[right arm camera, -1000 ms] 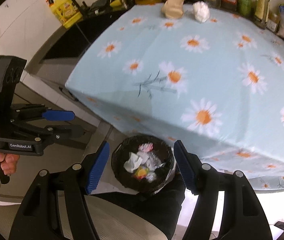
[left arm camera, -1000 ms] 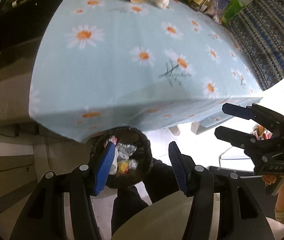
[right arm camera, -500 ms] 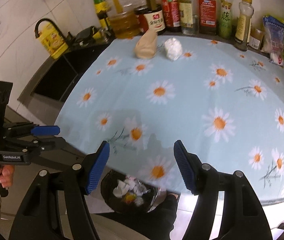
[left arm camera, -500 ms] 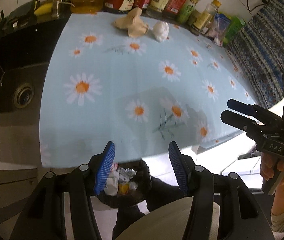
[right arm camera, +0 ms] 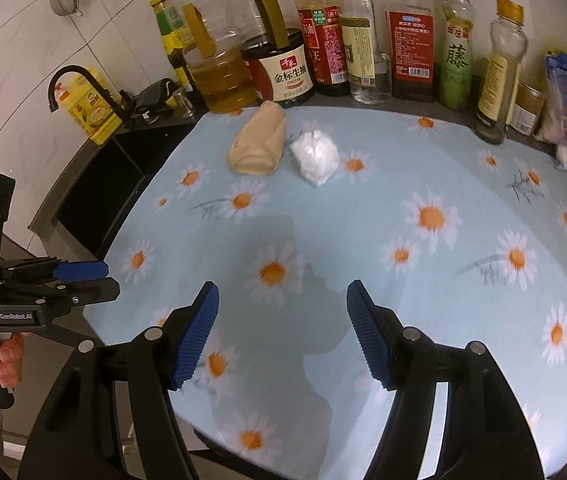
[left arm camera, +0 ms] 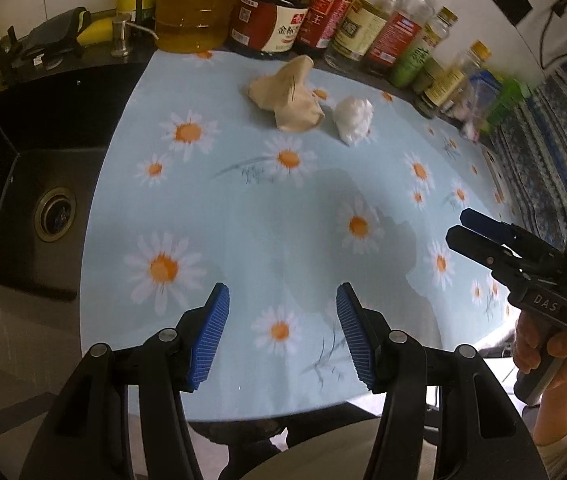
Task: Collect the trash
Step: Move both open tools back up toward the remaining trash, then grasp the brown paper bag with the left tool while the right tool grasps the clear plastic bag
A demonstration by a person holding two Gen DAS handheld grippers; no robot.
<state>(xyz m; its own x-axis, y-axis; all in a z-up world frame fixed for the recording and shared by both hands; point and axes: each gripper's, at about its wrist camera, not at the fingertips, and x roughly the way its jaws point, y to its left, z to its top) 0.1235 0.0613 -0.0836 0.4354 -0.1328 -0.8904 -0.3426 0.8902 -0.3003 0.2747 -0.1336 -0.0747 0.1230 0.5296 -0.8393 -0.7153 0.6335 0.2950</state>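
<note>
Both tools — left tool (left arm camera: 281,330) and right tool (right arm camera: 281,330) — hover spread and empty over the near table (right arm camera: 463,280) edge. The tan wad (right arm camera: 258,145) and white wad (right arm camera: 315,156) lie touching, far side. Risk: a reach may topple the bottles (right arm camera: 363,40) just behind — the oil jug (right arm camera: 221,76) is part-full.

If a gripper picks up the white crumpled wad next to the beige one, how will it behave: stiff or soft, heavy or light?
The white crumpled wad looks like tissue or thin plastic, so it is probably very light and will squash between the pads. Its irregular creases suggest it will not roll. It lies close beside the beige wad, so a push may nudge both.
</note>
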